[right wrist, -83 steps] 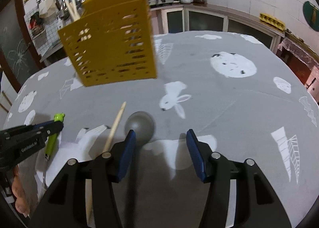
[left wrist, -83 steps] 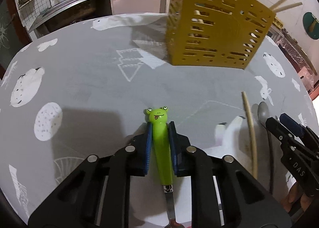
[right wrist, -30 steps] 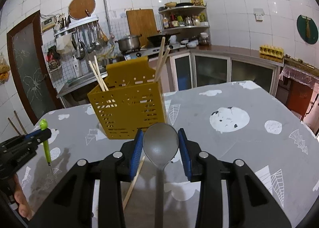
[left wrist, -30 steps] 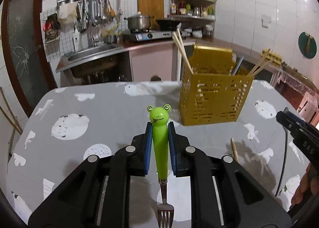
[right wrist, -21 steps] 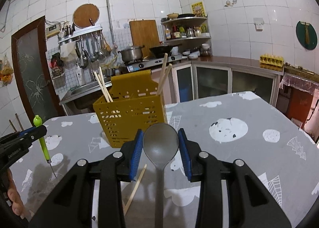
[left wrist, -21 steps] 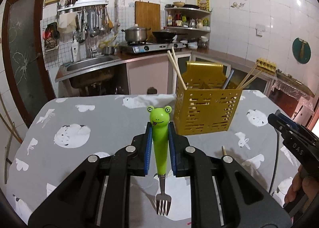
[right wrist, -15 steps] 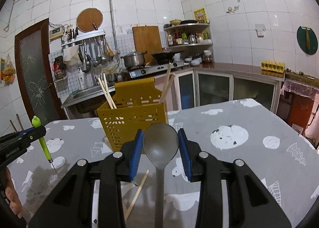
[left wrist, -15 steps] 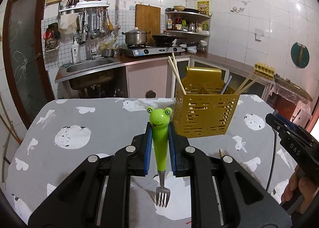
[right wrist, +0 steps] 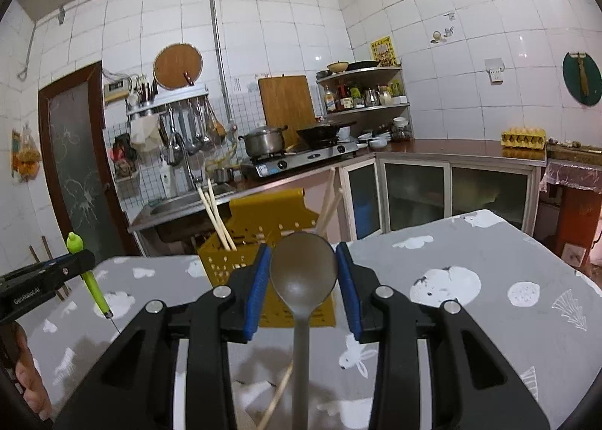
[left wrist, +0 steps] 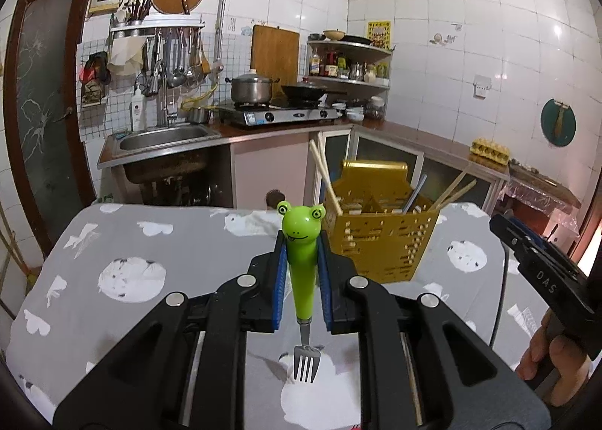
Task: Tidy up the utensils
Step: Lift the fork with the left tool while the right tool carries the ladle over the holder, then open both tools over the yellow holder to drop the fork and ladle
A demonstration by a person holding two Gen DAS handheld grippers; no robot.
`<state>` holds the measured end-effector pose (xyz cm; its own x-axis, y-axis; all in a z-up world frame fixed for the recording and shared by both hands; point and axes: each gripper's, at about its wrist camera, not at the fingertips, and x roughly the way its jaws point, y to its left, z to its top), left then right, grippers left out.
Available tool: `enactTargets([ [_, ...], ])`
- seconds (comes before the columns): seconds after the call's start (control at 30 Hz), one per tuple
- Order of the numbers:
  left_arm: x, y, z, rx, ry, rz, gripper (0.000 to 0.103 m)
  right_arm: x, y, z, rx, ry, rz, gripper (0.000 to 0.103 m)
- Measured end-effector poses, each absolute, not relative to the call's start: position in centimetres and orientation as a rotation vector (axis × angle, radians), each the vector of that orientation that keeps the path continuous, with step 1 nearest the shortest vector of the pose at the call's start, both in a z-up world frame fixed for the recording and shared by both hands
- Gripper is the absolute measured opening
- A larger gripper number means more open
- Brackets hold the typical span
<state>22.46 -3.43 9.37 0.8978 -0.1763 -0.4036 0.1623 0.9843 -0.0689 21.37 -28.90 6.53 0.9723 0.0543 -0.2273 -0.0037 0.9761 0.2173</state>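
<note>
My left gripper (left wrist: 301, 253) is shut on a fork with a green frog handle (left wrist: 301, 264), tines hanging down, held well above the table. It also shows in the right wrist view (right wrist: 90, 279) at the left. My right gripper (right wrist: 303, 272) is shut on the bowl of a grey spoon (right wrist: 303, 275), handle hanging down. The yellow perforated utensil holder (left wrist: 380, 238) stands on the table ahead with several chopsticks in it; it also shows behind the spoon in the right wrist view (right wrist: 263, 230). One loose chopstick (right wrist: 276, 398) lies on the table below my right gripper.
The table has a grey cloth with white prints (left wrist: 131, 272). The right gripper (left wrist: 541, 272) shows at the right edge of the left wrist view. Behind the table are a sink (left wrist: 161, 136), a stove with pots (left wrist: 278, 110) and cabinets (right wrist: 451, 196).
Both grippers have risen higher above the table with the fork and the spoon. The holder now looks lower and farther in both views.
</note>
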Motion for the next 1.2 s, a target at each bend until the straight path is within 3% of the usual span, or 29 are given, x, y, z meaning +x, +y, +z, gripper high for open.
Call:
enactTargets([
  [0.73, 29.3, -9.0, 21.8, -0.023, 0.204, -0.257, 0.015, 30.4, -28.4, 15.9, 0.214, -0.027, 0.027, 0.036],
  [1.2, 37.0, -10.9, 15.3, -0.021, 0.276, -0.248, 0.015, 35.6, -28.0, 12.9, 0.231, -0.12, 0.003, 0.036],
])
